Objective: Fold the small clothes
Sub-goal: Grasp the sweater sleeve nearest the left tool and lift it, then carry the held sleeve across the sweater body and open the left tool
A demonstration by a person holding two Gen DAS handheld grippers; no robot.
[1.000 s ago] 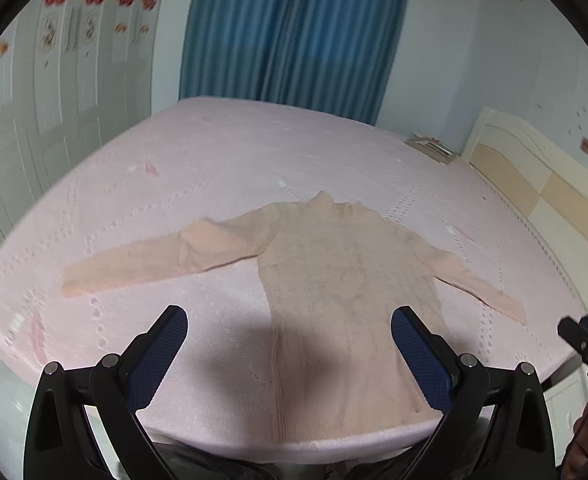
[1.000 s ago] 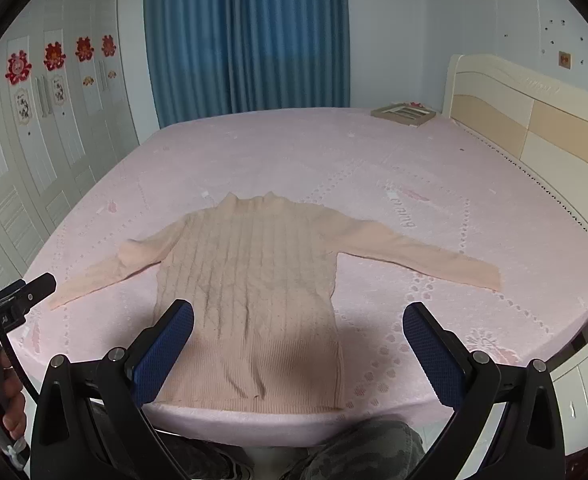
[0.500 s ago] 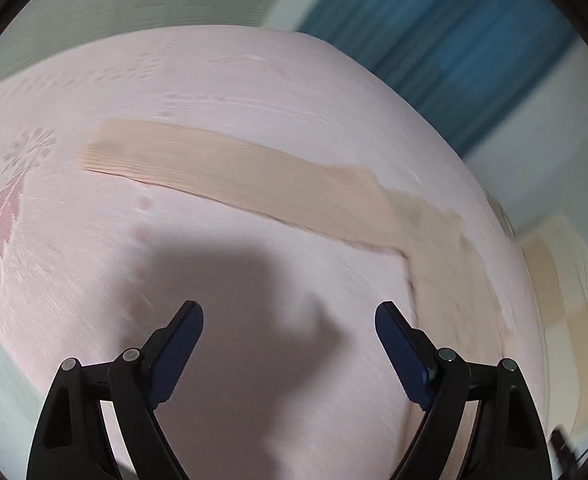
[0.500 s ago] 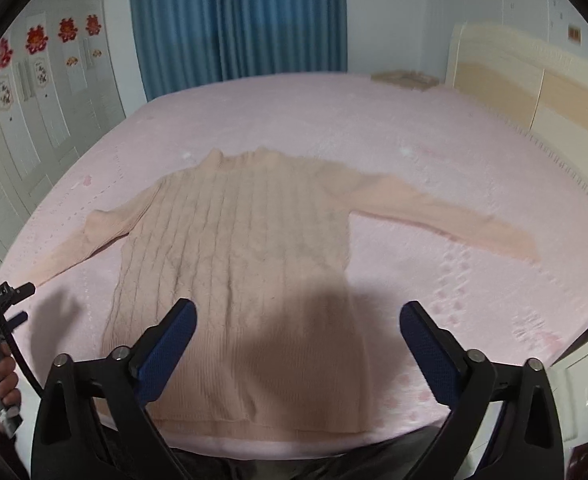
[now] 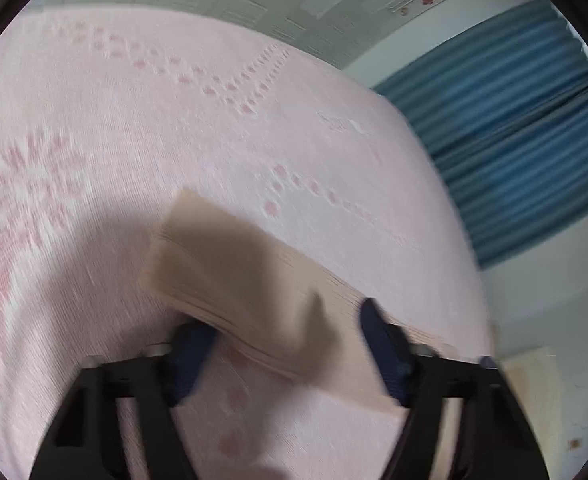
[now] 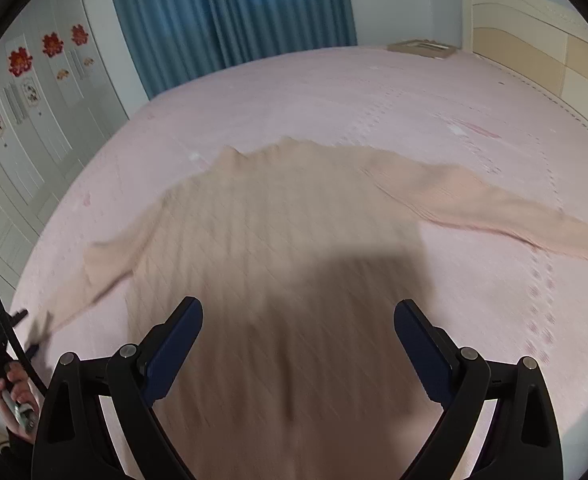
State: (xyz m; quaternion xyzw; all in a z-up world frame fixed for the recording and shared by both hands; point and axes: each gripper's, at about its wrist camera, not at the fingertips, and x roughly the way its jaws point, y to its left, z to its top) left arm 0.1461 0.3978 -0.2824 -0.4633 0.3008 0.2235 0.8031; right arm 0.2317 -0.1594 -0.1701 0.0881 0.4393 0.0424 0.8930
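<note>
A peach knit sweater [image 6: 286, 248] lies flat on the pink bed [image 6: 333, 96], sleeves spread out to both sides. My right gripper [image 6: 297, 344] is open and empty, hovering low over the sweater's body. My left gripper [image 5: 290, 340] is open, with the cuff end of the left sleeve [image 5: 230, 264] lying between its blue pads [image 5: 377, 332]. In the right wrist view the left gripper [image 6: 18, 332] shows at the tip of that sleeve, at the bed's left edge. The right sleeve [image 6: 493, 208] stretches away to the right.
A cream headboard [image 6: 533, 36] stands at the bed's right. A flat book-like item [image 6: 421, 48] lies at the far corner. Blue curtains [image 6: 230, 16] hang behind, and white wardrobe doors [image 6: 22, 112] run along the left.
My left gripper has swung left and dropped onto the left sleeve's cuff, which now lies between its fingers. My right gripper has moved forward and lower over the sweater's body.
</note>
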